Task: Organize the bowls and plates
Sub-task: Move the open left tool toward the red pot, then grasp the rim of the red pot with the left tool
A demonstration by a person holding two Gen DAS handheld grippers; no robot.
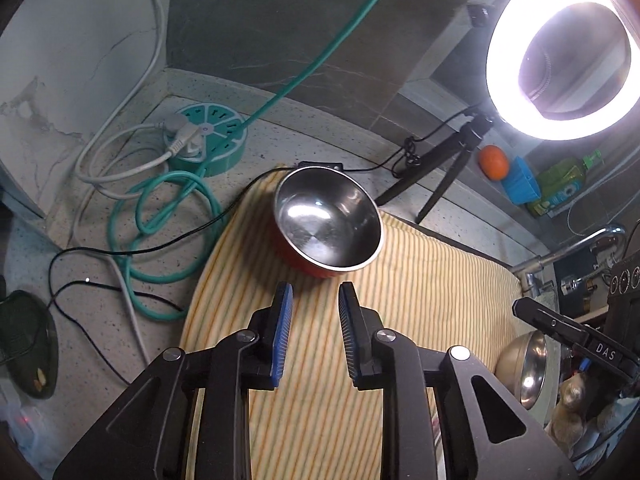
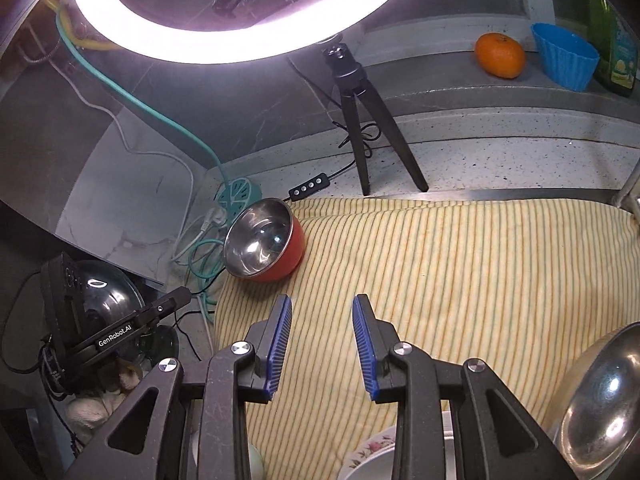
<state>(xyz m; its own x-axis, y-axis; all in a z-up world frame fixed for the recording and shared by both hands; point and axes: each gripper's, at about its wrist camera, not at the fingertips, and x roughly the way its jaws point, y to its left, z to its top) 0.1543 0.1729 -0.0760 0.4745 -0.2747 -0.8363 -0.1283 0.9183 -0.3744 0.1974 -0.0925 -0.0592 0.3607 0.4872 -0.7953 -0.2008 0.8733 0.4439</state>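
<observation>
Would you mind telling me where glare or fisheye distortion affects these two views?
Left wrist view: the ring light blows out the upper right corner, and the red bowl carries bright reflections inside. Right wrist view: the same light washes out the top, and the striped cloth bows from fisheye distortion.

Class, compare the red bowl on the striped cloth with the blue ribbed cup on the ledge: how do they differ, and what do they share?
The red bowl has a shiny metal inside; the blue ribbed cup is blue throughout. The bowl's outside is smooth, the cup's fluted. The bowl sits on the striped cloth, the cup on the ledge beside an orange. Both stand upright and look empty.
</observation>
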